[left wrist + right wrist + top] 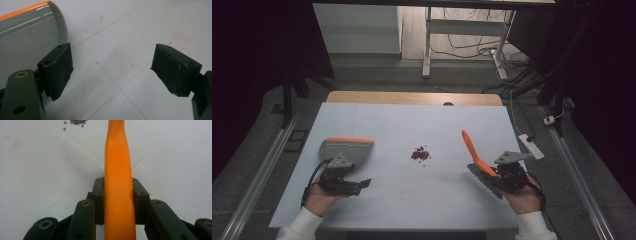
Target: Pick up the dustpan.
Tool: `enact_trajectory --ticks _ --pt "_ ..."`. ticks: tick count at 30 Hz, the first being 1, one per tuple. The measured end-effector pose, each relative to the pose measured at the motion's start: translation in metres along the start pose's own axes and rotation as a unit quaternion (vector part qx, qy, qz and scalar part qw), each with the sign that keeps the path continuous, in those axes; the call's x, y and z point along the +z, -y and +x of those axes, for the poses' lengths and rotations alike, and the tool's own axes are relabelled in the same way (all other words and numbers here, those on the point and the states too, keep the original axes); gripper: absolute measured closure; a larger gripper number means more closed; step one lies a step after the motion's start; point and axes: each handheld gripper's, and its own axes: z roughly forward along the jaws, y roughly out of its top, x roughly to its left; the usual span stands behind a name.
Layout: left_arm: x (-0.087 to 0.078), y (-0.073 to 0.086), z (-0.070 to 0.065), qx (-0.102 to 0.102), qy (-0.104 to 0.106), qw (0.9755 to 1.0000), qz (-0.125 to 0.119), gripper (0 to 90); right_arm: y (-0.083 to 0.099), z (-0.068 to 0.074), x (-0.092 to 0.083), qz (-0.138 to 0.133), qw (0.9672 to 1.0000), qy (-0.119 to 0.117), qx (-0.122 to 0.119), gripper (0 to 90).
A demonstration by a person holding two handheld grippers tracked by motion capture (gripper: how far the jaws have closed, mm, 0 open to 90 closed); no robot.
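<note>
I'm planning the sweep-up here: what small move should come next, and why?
Probably close the open left gripper onto the grey dustpan beside it. The right gripper already clamps the orange brush handle, while the red bits lie loose on the table.

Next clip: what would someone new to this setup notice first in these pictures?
First the bright orange brush handle, clamped between the jaws of the right claw at the right of the white table. Next, the small heap of dark red bits mid-table, ahead of both hands. On the left lies a grey dustpan with an orange edge, just beyond the left claw, whose jaws stand open and hold nothing.
</note>
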Motion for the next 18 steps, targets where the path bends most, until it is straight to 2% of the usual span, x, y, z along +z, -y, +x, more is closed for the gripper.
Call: enact_trajectory --ticks 18 --pt "-0.0004 -0.002 -0.003 0.006 0.004 0.9999 0.008 18.9 -0.0003 0.0001 -0.0015 -0.002 1.0 0.005 0.005 70.1"
